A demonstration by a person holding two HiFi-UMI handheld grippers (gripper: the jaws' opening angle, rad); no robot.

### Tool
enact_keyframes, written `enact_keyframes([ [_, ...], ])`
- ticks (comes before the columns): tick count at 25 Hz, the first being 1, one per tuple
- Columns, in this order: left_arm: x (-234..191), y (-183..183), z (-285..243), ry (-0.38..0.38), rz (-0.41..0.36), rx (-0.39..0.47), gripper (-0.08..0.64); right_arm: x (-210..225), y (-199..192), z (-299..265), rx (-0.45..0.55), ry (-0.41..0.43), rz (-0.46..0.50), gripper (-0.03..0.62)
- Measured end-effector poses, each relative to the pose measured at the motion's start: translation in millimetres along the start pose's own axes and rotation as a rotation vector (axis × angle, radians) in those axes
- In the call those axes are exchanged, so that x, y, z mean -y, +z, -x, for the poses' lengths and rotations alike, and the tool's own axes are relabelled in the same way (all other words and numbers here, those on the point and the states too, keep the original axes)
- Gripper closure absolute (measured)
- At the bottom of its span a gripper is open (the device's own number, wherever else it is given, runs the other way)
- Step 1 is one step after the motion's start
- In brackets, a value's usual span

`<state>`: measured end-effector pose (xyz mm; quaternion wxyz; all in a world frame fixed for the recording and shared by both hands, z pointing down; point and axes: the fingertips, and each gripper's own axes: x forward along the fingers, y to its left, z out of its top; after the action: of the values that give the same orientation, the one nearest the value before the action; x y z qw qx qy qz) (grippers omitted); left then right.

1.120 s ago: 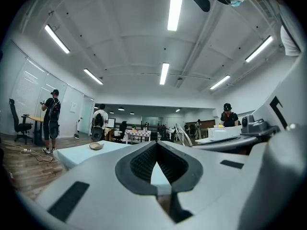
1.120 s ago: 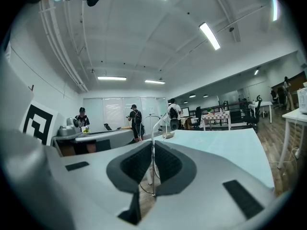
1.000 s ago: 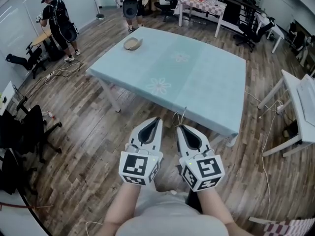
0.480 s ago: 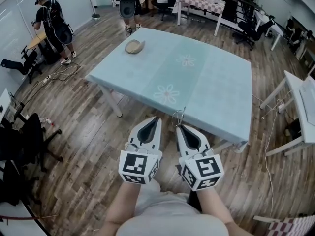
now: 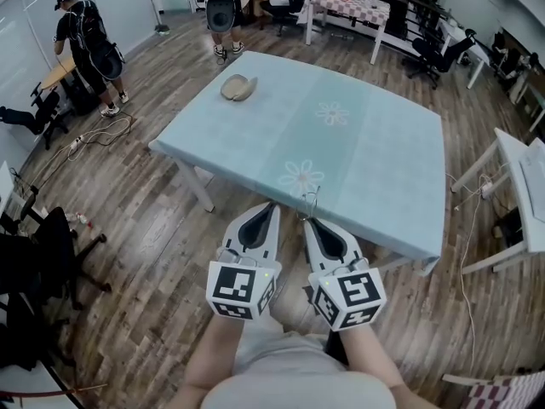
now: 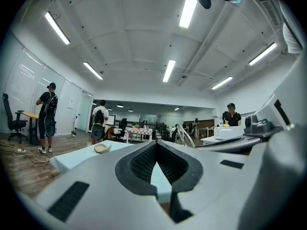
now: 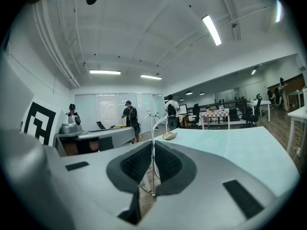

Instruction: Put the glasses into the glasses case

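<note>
Thin wire-framed glasses (image 5: 308, 203) stick up from my right gripper (image 5: 312, 221), which is shut on them; in the right gripper view the frame (image 7: 152, 128) stands upright between the pads. My left gripper (image 5: 272, 208) is beside it, shut with nothing in it. Both are held over the wooden floor, just short of the near edge of a table with a light blue flower-print cloth (image 5: 375, 152). The tan glasses case (image 5: 238, 87) lies open at the table's far left corner, well away from both grippers. The case (image 6: 101, 148) also shows small in the left gripper view.
A person with a backpack (image 5: 85, 41) stands at the far left and another person (image 5: 221, 7) beyond the table. Black chairs (image 5: 43, 237) and floor cables (image 5: 111, 130) are at the left. A white desk (image 5: 519, 186) stands at the right, a checked-cloth table (image 5: 349, 7) at the back.
Both grippers have moved forward together toward the blue table, whose near edge now lies closer. The glasses stay held in the right gripper.
</note>
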<state>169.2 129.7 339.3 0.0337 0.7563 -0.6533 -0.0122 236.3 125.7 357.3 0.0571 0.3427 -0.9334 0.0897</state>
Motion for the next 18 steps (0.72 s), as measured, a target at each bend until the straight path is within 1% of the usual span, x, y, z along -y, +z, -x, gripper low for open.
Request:
enact_keyframes([
  [5, -34.6, 3.8, -5.2, 0.004, 0.008, 0.001, 0.551, -14.9, 5.5, -32.7, -0.001, -0.008, -0.001, 0.569],
  [12, -79.5, 7.1, -11.2, -0.010, 0.014, 0.013, 0.551, -38.9, 10.0, -74.6, -0.002, -0.014, 0.012, 0.569],
  [18, -106.8, 3.6, -16.0, 0.002, 0.049, 0.014, 0.551, -48.8, 8.2, -97.8, -0.023, -0.010, 0.031, 0.569],
])
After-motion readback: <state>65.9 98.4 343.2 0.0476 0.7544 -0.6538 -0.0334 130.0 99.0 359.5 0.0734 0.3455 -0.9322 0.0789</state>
